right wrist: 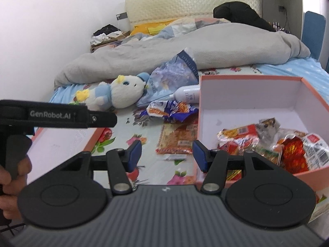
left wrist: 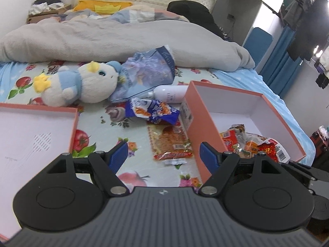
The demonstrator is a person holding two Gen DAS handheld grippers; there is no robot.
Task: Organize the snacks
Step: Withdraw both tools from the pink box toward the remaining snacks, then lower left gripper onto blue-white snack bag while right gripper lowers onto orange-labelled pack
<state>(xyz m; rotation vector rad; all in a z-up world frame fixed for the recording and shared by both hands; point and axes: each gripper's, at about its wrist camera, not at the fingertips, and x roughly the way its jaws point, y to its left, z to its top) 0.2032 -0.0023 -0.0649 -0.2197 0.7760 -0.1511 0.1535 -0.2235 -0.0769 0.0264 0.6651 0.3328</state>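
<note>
Left gripper [left wrist: 164, 154] wide open, empty, above orange packet [left wrist: 171, 143] flat on sheet beside box [left wrist: 194, 127]. Right gripper [right wrist: 167, 154] half open, empty. Blue packet [right wrist: 170, 111] lies behind. More snacks [right wrist: 273, 144] inside box.

On the bed lie two loose snack packets: one blue and orange packet [left wrist: 156, 111] and one flat orange packet [left wrist: 170, 142]. One open box [right wrist: 248, 94] holds a heap of snack packets [right wrist: 271, 144], too jumbled to count. There is one box lid [left wrist: 35, 131], one plush toy [left wrist: 82, 82], one white bottle [left wrist: 170, 93], and one large bluish bag [left wrist: 148, 72].
</note>
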